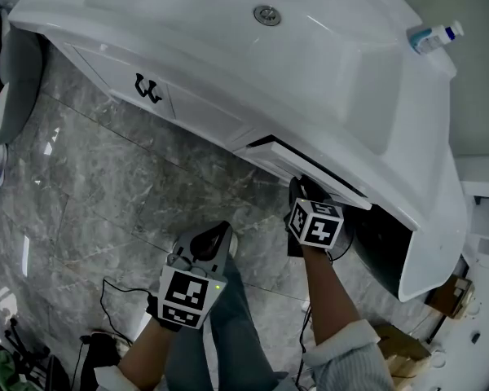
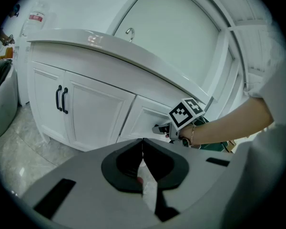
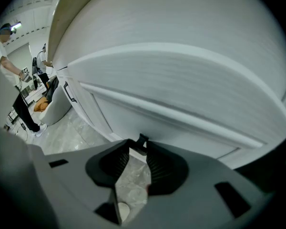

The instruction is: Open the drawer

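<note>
While apart, right jaws astride drawer handle

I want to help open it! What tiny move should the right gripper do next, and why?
Probably squeeze the right gripper shut on the small black handle of the drawer. The handle sits between its fingers, but they stand apart, so pulling now would likely slip off.

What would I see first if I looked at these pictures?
A big white bathroom cabinet with a sink fills the top of the head view. At its white drawer, the right gripper has the small black drawer handle between its jaws, while the left gripper hangs shut over the grey marble floor.
</note>
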Motion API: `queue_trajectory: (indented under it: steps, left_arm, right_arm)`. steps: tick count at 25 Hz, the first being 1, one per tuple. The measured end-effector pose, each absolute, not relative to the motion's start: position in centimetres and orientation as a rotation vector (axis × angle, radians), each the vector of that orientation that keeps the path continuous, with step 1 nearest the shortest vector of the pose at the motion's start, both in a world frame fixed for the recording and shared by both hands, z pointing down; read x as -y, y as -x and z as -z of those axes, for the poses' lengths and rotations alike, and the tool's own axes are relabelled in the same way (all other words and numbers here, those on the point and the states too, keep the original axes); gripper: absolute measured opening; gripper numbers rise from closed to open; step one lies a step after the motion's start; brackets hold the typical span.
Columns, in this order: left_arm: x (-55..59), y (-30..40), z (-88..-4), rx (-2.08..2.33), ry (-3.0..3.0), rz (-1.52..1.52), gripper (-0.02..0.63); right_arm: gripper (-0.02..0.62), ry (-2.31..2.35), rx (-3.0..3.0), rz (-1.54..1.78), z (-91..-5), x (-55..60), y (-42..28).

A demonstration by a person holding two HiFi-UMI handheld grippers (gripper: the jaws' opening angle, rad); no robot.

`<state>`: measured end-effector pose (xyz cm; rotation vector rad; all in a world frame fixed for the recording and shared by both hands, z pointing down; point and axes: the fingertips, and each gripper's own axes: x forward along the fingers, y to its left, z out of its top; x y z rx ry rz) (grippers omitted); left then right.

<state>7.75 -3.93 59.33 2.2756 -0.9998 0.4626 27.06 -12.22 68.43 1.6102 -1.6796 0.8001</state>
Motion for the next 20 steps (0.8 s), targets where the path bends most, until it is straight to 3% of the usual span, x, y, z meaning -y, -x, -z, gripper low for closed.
queue_trajectory:
  steps: [20]
  left_arm:
    - [2.3, -7.8, -59.1, 0.959, -2.299, -0.470, 0.017]
  right_arm:
    - [0.078, -1.353, 1.716, -0.549, -68.3, 8.7, -25.1]
